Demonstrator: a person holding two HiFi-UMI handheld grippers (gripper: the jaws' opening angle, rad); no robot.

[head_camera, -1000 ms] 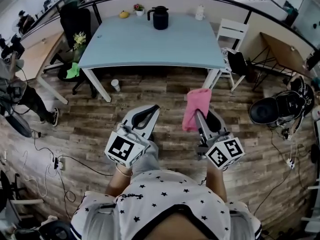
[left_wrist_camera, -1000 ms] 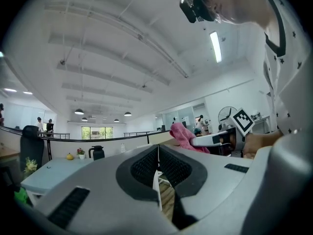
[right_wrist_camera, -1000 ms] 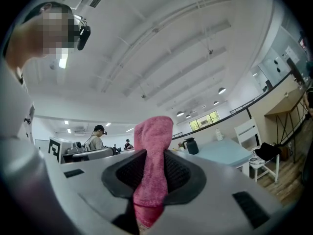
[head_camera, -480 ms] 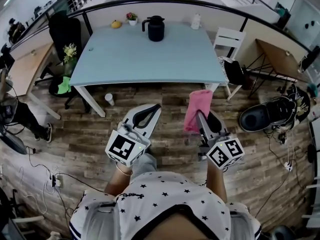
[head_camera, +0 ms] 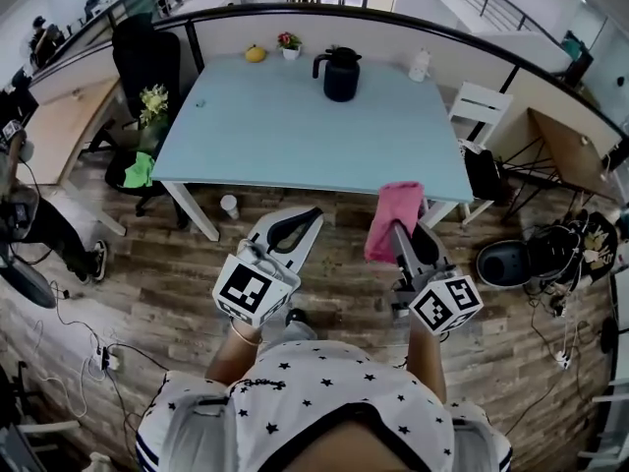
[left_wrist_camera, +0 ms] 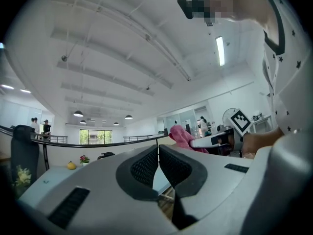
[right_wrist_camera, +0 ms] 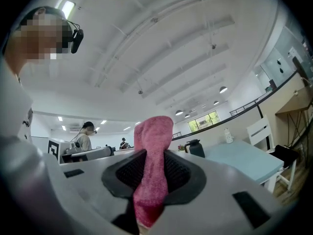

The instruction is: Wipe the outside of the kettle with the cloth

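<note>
A black kettle (head_camera: 340, 73) stands at the far side of the light blue table (head_camera: 295, 136); it shows small in the right gripper view too, kettle (right_wrist_camera: 195, 148). My right gripper (head_camera: 397, 226) is shut on a pink cloth (head_camera: 395, 219), which sticks up from between the jaws as a pink cloth (right_wrist_camera: 152, 168). My left gripper (head_camera: 300, 226) is shut with nothing between its pads (left_wrist_camera: 157, 166). Both grippers are held over the wooden floor, short of the table's near edge and far from the kettle.
On the table's far edge are a yellow fruit (head_camera: 256, 54), a small flower pot (head_camera: 288, 42) and a white bottle (head_camera: 421, 65). A white chair (head_camera: 484, 106) is right of the table, a black office chair (head_camera: 142, 52) left. A cup (head_camera: 229, 206) stands on the floor by a table leg.
The view has shifted; the table now sits closer to the grippers. Both grippers keep the same pose, the right one still holding the cloth.
</note>
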